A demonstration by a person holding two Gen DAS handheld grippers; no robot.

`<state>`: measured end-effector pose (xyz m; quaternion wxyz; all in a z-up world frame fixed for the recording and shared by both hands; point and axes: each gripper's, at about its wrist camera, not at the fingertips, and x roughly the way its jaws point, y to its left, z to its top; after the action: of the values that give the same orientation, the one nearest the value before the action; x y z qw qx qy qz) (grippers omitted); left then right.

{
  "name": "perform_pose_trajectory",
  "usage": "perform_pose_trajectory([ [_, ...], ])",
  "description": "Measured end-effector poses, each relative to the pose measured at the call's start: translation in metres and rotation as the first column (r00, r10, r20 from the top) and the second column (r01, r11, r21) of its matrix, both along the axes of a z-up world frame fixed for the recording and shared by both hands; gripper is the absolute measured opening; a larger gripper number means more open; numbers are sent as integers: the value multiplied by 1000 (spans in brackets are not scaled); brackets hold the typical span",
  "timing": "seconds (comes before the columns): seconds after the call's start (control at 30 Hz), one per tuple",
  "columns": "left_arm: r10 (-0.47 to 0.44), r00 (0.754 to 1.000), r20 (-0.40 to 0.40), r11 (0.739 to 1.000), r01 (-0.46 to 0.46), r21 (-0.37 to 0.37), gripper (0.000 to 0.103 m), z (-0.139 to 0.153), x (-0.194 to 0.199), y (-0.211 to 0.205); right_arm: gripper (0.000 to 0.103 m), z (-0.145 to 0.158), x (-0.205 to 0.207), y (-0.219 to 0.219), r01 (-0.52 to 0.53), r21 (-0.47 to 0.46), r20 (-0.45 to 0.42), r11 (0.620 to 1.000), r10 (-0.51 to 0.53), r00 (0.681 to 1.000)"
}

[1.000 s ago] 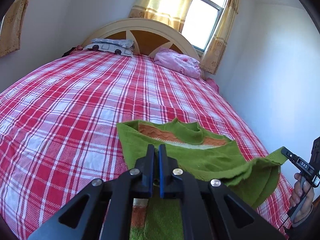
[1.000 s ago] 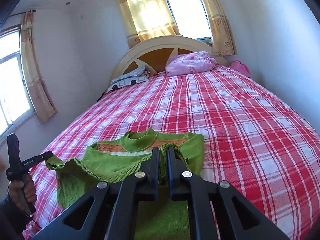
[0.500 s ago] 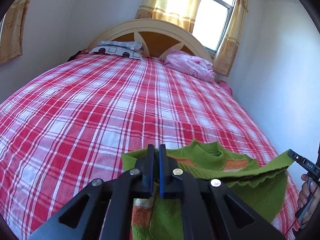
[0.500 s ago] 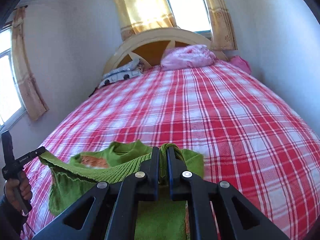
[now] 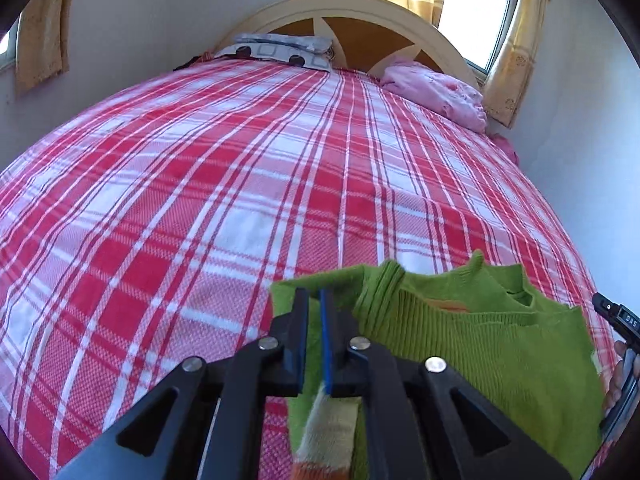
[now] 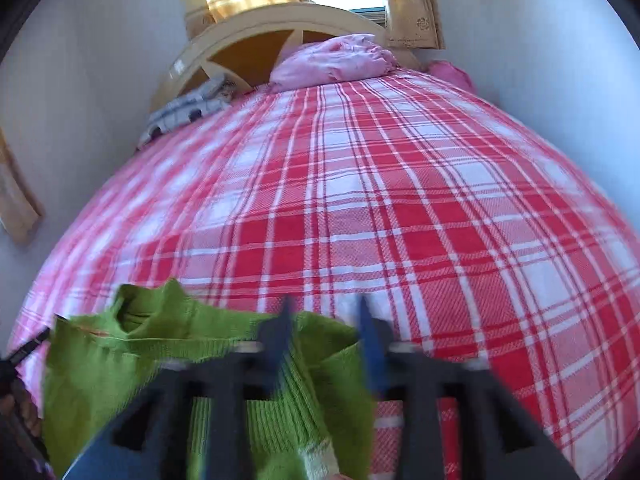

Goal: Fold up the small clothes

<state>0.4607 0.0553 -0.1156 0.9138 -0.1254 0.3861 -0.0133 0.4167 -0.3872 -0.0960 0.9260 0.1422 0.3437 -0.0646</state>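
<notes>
Claw, left (image 5: pixel 314 332): jaws parted by a narrow slit after just opening a little; a strip of green, cream and orange knit runs up between them, and whether the pads press it cannot be told. Claw, right (image 6: pixel 324 344): blurred, jaws well apart after just opening; green knit lies between and beneath them, not gripped.

Sweater (image 5: pixel 480 344): small, green ribbed knit with an orange band near the collar, lying at the near edge of the bed. Its ribbed hem is laid up over the body, reaching close to the neck opening, which shows beyond the fold.

Bed (image 5: pixel 224 184): red and white checked cover, otherwise bare across the middle. Grey patterned pillow (image 5: pixel 280 50) and pink bundle (image 5: pixel 436 90) at the headboard, well apart from the sweater.

Progress, as judged: one bottom-to-top fold looks laid down and let go. Left to do: smoothing, and probably a further fold to make a compact packet.
</notes>
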Motion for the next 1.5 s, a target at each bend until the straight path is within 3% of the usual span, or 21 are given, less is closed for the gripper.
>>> perform_pose_trajectory([
  [0.1,1,1000,25,1000,-1,10,27,5,-22,7,60,-1,-17,-1,-20,3,-2,1000,20,1000],
  [0.2,-5,999,33,1000,4,16,47,5,-36,8,55,-7,-20,12,-104,-41,-78,994,101,992],
  [0.27,-26,1000,17,999,25,47,48,2,-37,4,50,-10,-17,22,-133,-95,-111,987,122,986],
  [0.37,-30,999,22,997,28,77,53,0,-35,0,49,-27,2,32,-188,-81,-209,979,168,964],
  [0.43,-29,1000,-7,994,30,107,58,-6,-30,-5,8,-36,12,42,-196,-163,-249,967,152,956],
  [0.5,-24,1000,-12,992,25,120,58,-12,-29,-5,6,-31,14,50,-204,-199,-227,958,158,961],
  [0.6,37,999,-27,990,-33,137,61,-20,-27,3,5,-13,15,40,-118,-187,-135,975,94,986],
  [0.67,61,997,-52,993,-56,103,61,-24,-24,10,6,-20,22,32,-77,-178,-156,981,49,987],
  [0.77,115,992,-57,987,-108,116,59,-25,-26,15,12,-39,29,34,-75,-194,-228,978,29,973],
  [0.8,115,992,-55,988,-108,110,59,-25,-27,16,29,-37,28,34,-70,-198,-226,978,24,974],
  [0.83,116,992,-57,989,-110,103,59,-26,-27,18,57,-34,27,36,-65,-211,-232,975,14,973],
  [0.87,118,991,-60,989,-111,101,59,-27,-28,19,66,-30,25,40,-47,-246,-236,968,-13,972],
  [0.9,122,990,-66,989,-116,88,59,-29,-29,22,68,-23,21,47,-33,-285,-226,958,-34,973],
  [0.97,127,990,-61,990,-123,66,59,-27,-31,27,68,-3,1,73,-117,-241,-172,963,76,982],
  [1.03,123,991,-52,992,-121,48,62,-25,-33,30,67,6,-17,104,-243,-162,-162,956,217,963],
  [1.1,132,991,-26,990,-131,48,76,-22,-40,32,62,2,-31,140,-385,-54,-185,921,370,911],
  [1.17,136,991,-6,989,-136,65,84,-20,-48,33,46,-15,-37,177,-464,-39,-252,885,441,861],
  [1.23,115,993,7,990,-115,81,85,-18,-54,30,41,-35,-31,198,-486,-74,-303,871,445,843],
  [1.27,97,995,6,990,-97,101,87,-19,-56,27,41,-39,-25,202,-470,-101,-295,877,425,856],
  [1.43,74,997,17,985,-76,156,89,-21,-64,20,41,-35,25,193,-336,-35,-261,941,316,912],
  [1.5,100,995,22,984,-103,143,90,-20,-65,26,41,-49,43,200,-347,-70,-318,935,309,896],
])
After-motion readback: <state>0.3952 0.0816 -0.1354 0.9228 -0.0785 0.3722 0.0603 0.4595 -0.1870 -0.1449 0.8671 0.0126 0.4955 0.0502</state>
